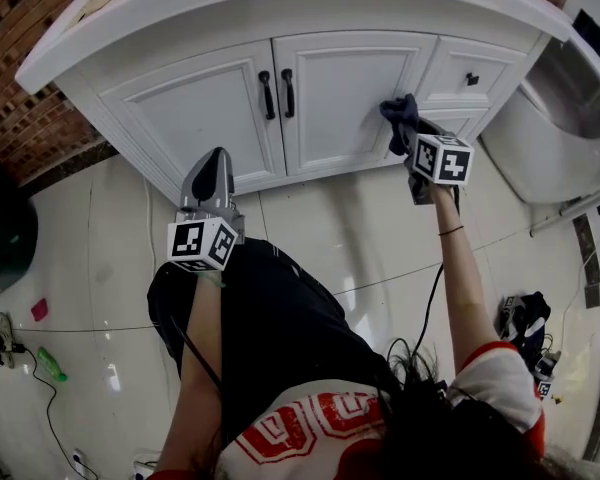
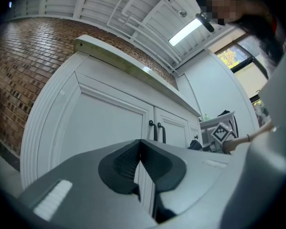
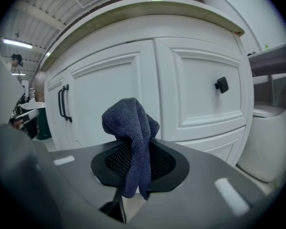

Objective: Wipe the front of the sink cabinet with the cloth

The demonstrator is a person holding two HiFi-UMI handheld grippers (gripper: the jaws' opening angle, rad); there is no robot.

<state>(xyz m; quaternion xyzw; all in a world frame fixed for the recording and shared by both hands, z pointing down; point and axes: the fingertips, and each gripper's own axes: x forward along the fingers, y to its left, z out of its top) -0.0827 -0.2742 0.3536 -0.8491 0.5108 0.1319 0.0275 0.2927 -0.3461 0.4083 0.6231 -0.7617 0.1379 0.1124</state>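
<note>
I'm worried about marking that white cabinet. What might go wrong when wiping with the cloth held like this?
1. The cloth is pinched as a narrow bunch in the right hand-held gripper, so little fabric faces the cabinet door. The hard jaw tips may scrape the paint.
2. The drawer knob sits close by. A sideways stroke might snag the cloth and pull it loose.

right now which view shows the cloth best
The right gripper view: the dark blue cloth fills its centre, clamped in the right gripper. The head view shows it small, by the cabinet front. The left gripper view catches only a distant dark scrap.
</note>
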